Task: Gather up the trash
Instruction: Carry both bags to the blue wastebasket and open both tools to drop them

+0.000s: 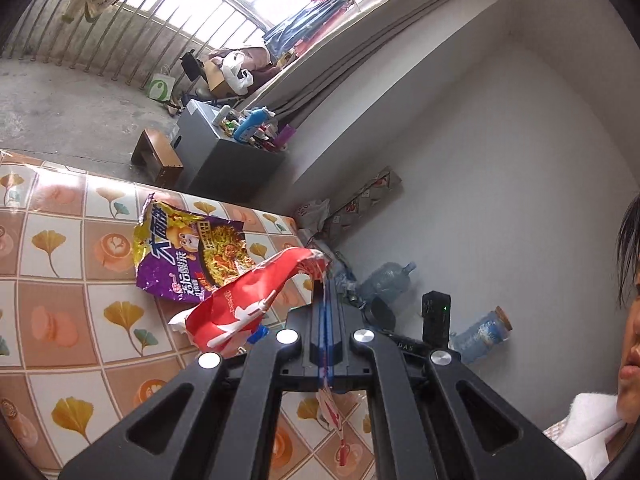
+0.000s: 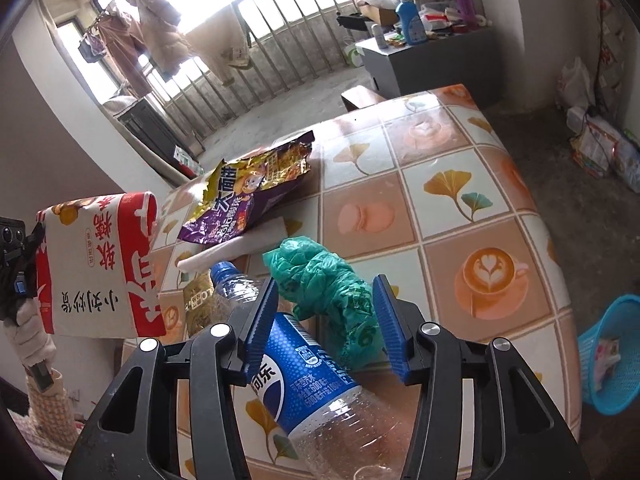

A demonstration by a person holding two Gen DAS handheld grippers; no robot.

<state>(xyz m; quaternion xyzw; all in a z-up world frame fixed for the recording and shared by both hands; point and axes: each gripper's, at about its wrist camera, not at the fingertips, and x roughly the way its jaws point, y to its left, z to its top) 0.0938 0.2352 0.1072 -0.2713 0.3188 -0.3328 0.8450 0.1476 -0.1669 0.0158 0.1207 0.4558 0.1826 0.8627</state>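
My left gripper is shut on a red and white snack bag, held above the tiled table. The same bag hangs in the air at the left of the right wrist view, with the left gripper behind it. My right gripper is open just above a crumpled green plastic bag and an empty Pepsi bottle lying on the table. A purple noodle wrapper lies flat further back; it also shows in the right wrist view.
A white foam strip and a small brown wrapper lie beside the bottle. A blue trash basket stands on the floor right of the table. A grey cabinet and a wooden stool stand beyond it.
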